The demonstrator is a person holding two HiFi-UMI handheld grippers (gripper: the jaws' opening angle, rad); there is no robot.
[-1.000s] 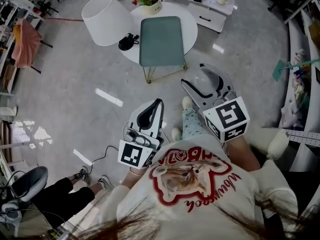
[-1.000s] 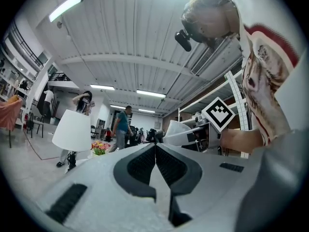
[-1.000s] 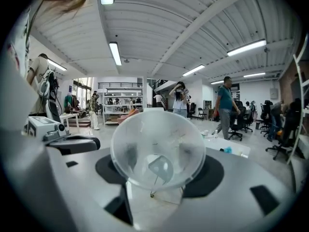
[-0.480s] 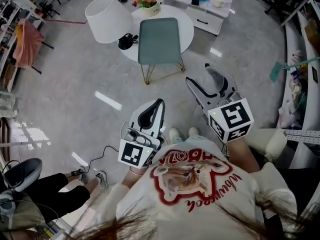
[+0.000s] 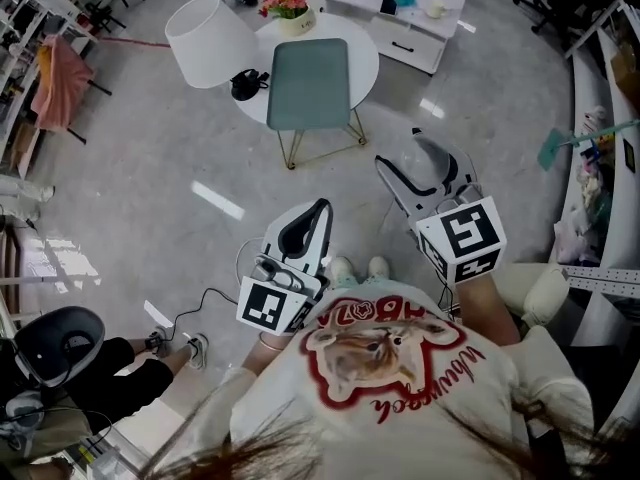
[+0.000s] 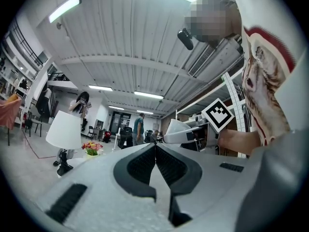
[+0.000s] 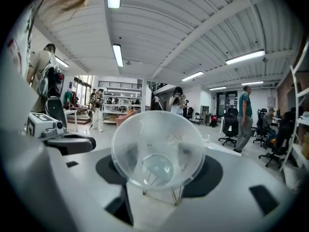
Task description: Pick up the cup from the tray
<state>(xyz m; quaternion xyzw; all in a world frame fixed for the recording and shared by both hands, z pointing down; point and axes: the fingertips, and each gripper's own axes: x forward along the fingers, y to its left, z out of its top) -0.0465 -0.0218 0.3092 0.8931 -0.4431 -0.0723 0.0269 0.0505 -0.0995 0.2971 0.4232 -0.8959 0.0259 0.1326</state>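
A clear plastic cup (image 7: 158,149) sits between the jaws of my right gripper (image 7: 158,164), mouth toward the camera, held in the air. In the head view the cup (image 5: 427,165) shows as a pale dome at the tip of the right gripper (image 5: 410,158), above the floor. My left gripper (image 6: 155,159) is shut with its ribbed pads pressed together and nothing between them; in the head view the left gripper (image 5: 316,210) hangs lower and to the left of the right one. No tray shows in any view.
Ahead on the floor stand a round white table (image 5: 362,46), a teal chair (image 5: 310,80), a white lamp (image 5: 208,40) and a flower pot (image 5: 290,0). A white cabinet (image 5: 400,13) is behind. Shelves (image 5: 610,168) line the right. A seated person (image 5: 110,388) is at lower left.
The person's feet have stepped, and the table and chair have drifted slightly in the head view. The right gripper has shifted a little right with the cup. The left stays shut.
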